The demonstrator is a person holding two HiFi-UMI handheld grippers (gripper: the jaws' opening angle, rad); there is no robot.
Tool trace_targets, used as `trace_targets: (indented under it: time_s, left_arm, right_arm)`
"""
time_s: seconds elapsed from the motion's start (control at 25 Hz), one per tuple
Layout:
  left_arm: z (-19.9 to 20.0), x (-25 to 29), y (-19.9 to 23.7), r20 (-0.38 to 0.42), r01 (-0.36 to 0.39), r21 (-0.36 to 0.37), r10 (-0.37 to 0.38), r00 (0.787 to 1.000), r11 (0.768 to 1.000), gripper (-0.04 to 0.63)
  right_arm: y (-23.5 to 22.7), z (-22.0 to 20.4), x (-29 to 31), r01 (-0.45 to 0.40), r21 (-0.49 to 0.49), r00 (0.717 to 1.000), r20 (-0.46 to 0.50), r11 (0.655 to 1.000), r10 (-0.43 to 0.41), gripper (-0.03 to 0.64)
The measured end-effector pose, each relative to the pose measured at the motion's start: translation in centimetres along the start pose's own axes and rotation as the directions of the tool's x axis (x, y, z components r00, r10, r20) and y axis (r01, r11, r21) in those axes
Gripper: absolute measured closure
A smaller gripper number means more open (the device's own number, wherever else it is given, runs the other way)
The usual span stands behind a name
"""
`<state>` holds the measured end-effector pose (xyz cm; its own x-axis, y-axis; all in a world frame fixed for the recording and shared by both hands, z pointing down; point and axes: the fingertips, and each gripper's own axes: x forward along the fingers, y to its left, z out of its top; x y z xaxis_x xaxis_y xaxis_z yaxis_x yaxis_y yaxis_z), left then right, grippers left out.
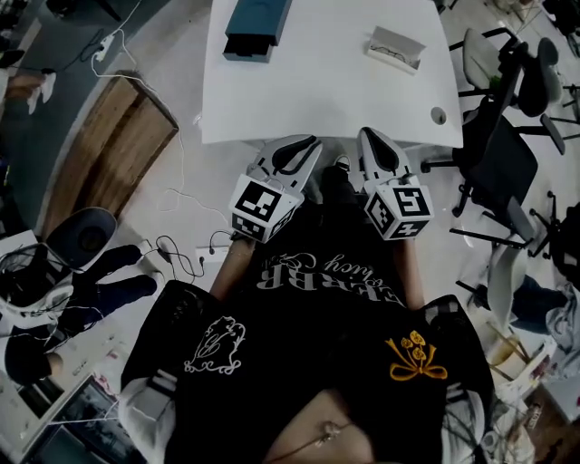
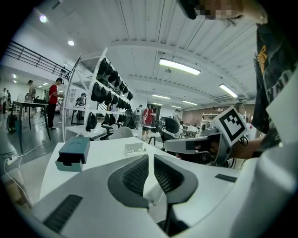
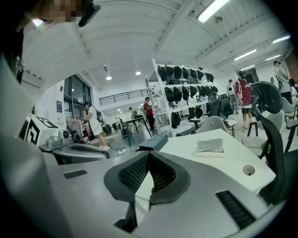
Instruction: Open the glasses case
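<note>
- The left tool [image 1: 306,145] and the right tool [image 1: 373,138] were held side by side at the centre of the head view, just over the near edge of the white desk [image 1: 326,91], both pointing toward the top of the frame.
- The left tool's jaws stood only a narrow slit apart, with nothing between them.
- The right tool's jaws were closed tip to tip, also on nothing.
- A teal box [image 1: 256,27] lay at the top centre of the head view, on the far part of the desk. Its inner drawer showed a little way out of the sleeve at the end facing the person.
- A white case [image 1: 396,47] lay at the upper right of the same view, well apart from the teal box. It looked already laid open, with a pair of glasses [image 3: 209,150] resting in it.
- Which of the two was the case the task meant could not be told for certain. The teal box, a sliding one only partly open, seemed the likelier target.
- Neither tool touched either thing, and both things lay well beyond the jaw tips.
- Judged from this, the task was at its very start if the teal box was the target. The reach across the desk, the grip on sleeve and drawer, and the pull apart all remained.
- For that grip both tools would first have needed to spread their jaws much wider.
</note>
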<state>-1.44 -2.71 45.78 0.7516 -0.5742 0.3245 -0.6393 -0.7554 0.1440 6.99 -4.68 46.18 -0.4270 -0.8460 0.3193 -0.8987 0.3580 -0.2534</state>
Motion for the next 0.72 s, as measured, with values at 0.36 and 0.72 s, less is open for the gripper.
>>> trace_targets:
  time_s: [0.36, 0.72]
  left_arm:
    - [0.3, -2.0, -1.4, 0.041, 0.005, 0.021, -0.006, 0.999, 1.0, 0.548]
    - [0.8, -2.8, -1.9, 0.061, -0.012, 0.03, 0.01, 0.998, 0.999, 0.548]
  right_arm:
    - [4.3, 0.6, -1.5, -0.094, -0.049, 0.995, 0.019, 0.994, 0.095, 0.603]
    - [5.0, 0.7, -2.3, -0.119, -0.091, 0.993, 0.005, 0.989, 0.12, 0.604]
